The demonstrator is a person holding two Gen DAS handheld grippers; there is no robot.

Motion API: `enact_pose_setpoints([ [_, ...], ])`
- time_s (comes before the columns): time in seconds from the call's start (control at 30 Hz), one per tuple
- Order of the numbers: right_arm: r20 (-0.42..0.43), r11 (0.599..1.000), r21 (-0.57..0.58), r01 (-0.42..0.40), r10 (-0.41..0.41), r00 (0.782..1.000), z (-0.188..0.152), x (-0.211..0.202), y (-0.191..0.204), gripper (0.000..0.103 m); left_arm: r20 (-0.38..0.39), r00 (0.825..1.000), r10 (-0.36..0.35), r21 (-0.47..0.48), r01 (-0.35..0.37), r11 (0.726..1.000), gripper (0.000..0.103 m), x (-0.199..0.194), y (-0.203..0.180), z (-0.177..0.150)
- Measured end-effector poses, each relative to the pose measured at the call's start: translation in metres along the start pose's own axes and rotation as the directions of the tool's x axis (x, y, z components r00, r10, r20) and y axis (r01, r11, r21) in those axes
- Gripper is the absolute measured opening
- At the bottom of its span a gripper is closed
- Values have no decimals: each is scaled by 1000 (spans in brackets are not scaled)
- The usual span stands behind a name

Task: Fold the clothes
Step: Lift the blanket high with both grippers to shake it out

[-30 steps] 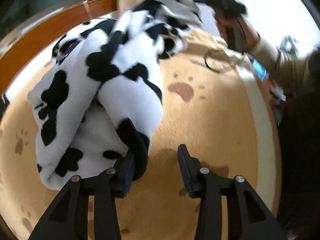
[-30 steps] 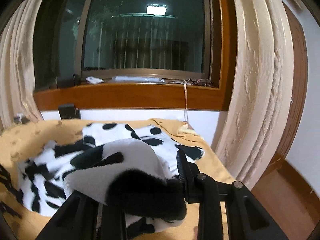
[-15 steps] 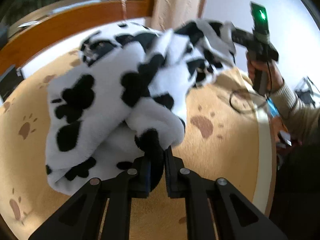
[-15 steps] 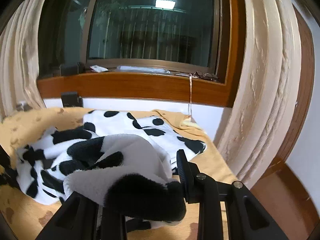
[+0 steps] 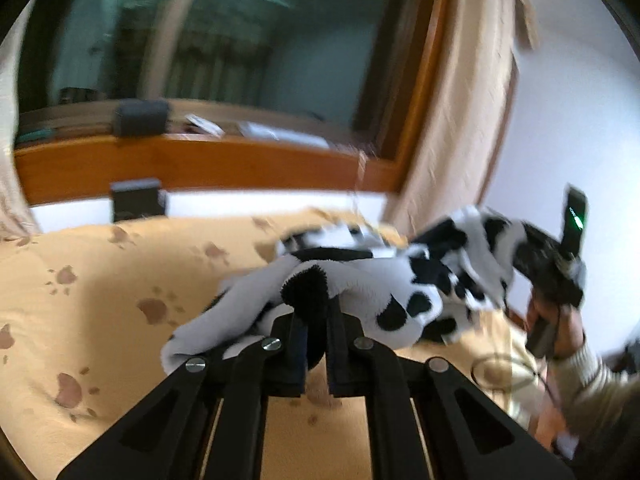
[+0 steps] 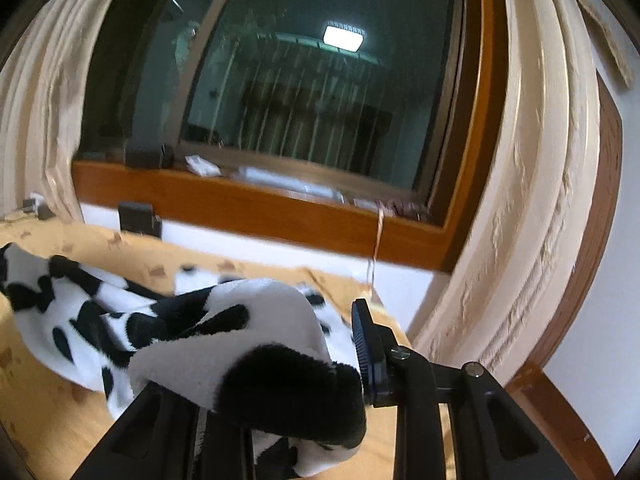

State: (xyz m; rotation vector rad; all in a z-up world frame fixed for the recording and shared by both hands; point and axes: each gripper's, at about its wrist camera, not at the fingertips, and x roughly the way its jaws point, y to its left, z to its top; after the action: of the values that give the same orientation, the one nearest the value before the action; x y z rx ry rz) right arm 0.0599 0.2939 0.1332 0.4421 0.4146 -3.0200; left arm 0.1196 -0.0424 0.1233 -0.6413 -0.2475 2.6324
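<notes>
Both grippers clamping fluffy black-and-white garment [image 5: 360, 284], left gripper [image 5: 316, 344], right gripper [image 6: 280, 384] seemingly.

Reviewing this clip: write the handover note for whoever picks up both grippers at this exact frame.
Left gripper: shut on a black-patched edge of the cow-print garment.
Right gripper: holds another bunched part of the same garment; one finger is hidden under the fleece.
The garment is strung between the two grippers, partly lifted, its rest trailing on the paw-print blanket.
Done: both ends gripped.
Left: no neat fold shows yet; spread it out, fold it, lay it flat.
</notes>
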Motion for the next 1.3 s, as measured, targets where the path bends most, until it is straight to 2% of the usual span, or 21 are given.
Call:
enact_pose_setpoints([
  [0.07,39,1000,0,-6,6,999,14,-6,2,30,62,998,28,-44,-25,999,7,-8,7,12],
  [0.23,143,1000,19,-15,12,990,51,-26,1,30,215,974,68,-92,-49,995,7,-41,12,42],
  [0.37,212,998,51,-26,14,977,77,-39,-1,30,311,946,93,-62,-78,995,7,-65,-1,62],
  [0.6,314,996,84,-22,-5,949,112,-62,-4,30,454,883,123,-41,-117,992,7,-108,-23,89],
  [0.67,345,995,98,-24,-11,939,121,-73,-7,30,491,861,132,-49,-124,991,7,-123,-27,97],
  [0.83,418,992,121,-32,-22,908,140,-102,-10,30,590,791,166,-45,-173,984,7,-166,-45,113],
  [0.97,474,991,123,-44,-20,881,150,-126,-9,30,636,747,196,-51,-213,976,7,-195,-57,124],
  [1.13,544,988,137,-78,-9,839,160,-161,-11,30,706,672,226,-60,-260,964,7,-237,-75,125],
  [1.2,569,985,143,-96,-2,822,162,-176,-14,30,736,636,230,-59,-278,959,7,-255,-83,123],
  [1.3,617,987,135,-92,-11,787,164,-204,-14,30,774,589,235,-60,-301,952,7,-282,-94,123],
])
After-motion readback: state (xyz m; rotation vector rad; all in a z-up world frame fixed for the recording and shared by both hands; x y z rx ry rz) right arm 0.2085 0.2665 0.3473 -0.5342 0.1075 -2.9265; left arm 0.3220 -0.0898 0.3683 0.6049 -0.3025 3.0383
